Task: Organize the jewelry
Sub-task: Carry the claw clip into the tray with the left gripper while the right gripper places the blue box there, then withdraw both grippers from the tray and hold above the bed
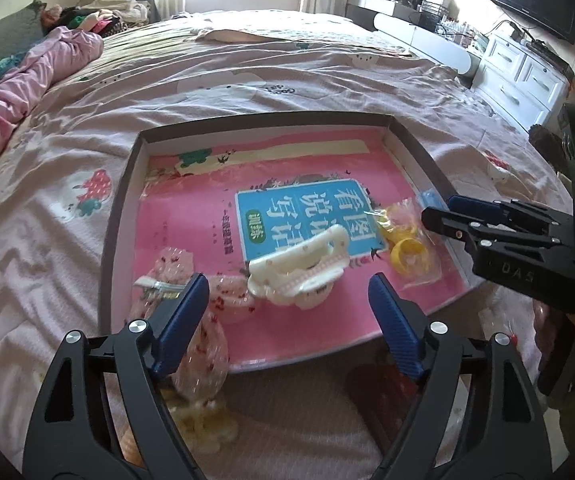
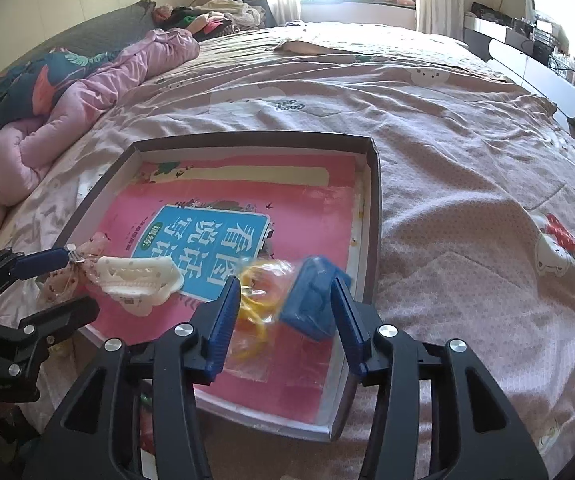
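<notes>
A shallow cardboard tray [image 1: 121, 200] lined with a pink book cover lies on the bed. In it are a white hair claw clip [image 1: 299, 266], a pink dotted bow clip [image 1: 179, 280] at the tray's near left edge, and a clear bag with yellow rings [image 1: 405, 246]. My left gripper [image 1: 289, 320] is open, just above the tray's near edge, before the white clip. My right gripper [image 2: 283, 316] is open over the tray's near right corner, with the yellow-ring bag [image 2: 255, 304] and a blue item [image 2: 311, 300] between its fingers, both blurred. The right gripper also shows in the left wrist view [image 1: 443, 210].
The bed has a pink printed cover [image 1: 247, 80] and a bunched pink quilt [image 1: 27, 92] at the far left. A white dresser [image 1: 519, 76] and TV stand to the right. More bagged items [image 1: 203, 420] lie on the bed before the tray.
</notes>
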The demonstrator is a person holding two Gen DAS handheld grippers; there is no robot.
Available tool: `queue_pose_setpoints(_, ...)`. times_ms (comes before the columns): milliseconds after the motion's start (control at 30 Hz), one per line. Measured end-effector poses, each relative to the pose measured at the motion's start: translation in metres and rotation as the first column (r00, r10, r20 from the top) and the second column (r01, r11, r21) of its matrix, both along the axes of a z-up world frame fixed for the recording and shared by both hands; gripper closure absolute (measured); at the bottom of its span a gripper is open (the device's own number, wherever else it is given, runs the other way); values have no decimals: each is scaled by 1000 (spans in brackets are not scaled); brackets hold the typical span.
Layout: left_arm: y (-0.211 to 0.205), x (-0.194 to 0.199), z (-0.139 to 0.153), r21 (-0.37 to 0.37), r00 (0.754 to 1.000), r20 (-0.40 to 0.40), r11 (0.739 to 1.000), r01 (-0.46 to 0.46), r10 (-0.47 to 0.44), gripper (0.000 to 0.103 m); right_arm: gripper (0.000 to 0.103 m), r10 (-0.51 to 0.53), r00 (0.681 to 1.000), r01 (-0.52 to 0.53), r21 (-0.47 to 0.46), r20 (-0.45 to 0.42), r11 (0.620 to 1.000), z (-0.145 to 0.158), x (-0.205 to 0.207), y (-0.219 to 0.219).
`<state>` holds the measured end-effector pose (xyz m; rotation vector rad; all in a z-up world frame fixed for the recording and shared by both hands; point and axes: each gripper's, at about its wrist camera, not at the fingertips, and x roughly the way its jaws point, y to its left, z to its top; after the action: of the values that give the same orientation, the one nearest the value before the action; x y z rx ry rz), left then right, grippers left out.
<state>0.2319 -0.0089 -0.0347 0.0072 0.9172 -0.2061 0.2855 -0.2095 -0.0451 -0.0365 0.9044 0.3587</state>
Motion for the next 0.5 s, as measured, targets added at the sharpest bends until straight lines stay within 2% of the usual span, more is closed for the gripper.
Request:
queue_pose_setpoints(400,6,-25,18,-28,999,30,999,-20,21,22,22,-32,999,30,32,41,999,20,-32,-15)
queue_pose_setpoints(500,5,-30,23,-29,999,41,999,-24,26,16,21,-35,998,34,38,50,999,26,-41,-19)
